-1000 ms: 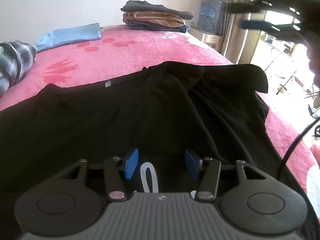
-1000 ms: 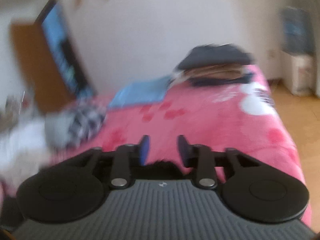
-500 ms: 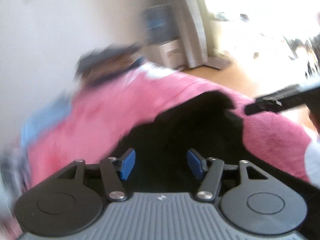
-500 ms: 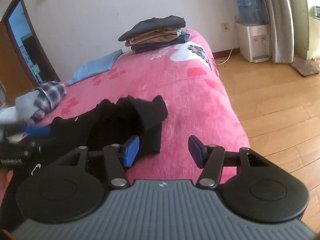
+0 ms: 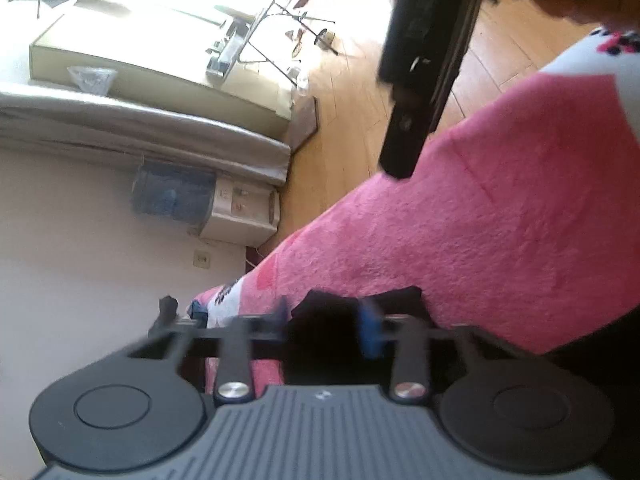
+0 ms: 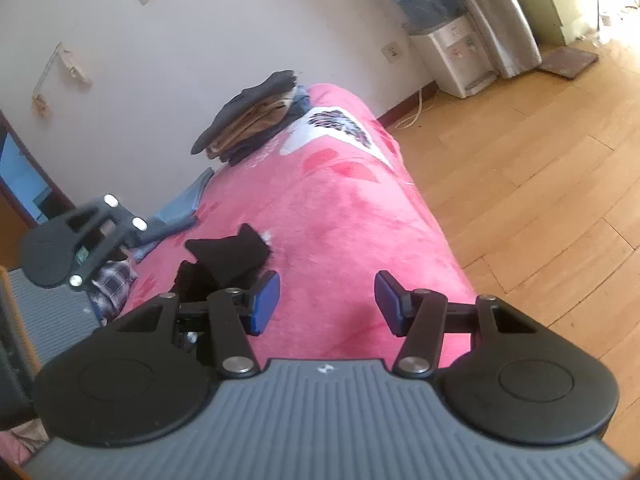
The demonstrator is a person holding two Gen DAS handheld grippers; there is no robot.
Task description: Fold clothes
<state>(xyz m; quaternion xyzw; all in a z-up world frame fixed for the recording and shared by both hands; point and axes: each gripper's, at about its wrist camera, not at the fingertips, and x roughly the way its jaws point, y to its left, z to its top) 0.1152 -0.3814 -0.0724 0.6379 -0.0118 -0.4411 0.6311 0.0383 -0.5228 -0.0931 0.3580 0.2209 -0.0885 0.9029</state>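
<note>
Clearly you have barely begun: the pink bed (image 6: 344, 216) carries a folded pile (image 6: 252, 116) near the wall, while the black garment (image 6: 228, 252) lies crumpled (unfolded). Your left gripper (image 5: 326, 322), just closing, clenches its cloth; your right gripper (image 6: 326, 300) gapes, holding nothing.

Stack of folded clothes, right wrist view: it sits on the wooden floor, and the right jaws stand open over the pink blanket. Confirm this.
Wrong in one respect. The right wrist view shows the stack of folded clothes on the pink blanket at the bed's far end, not on the wooden floor. The right gripper does have its jaws open over the blanket.
</note>
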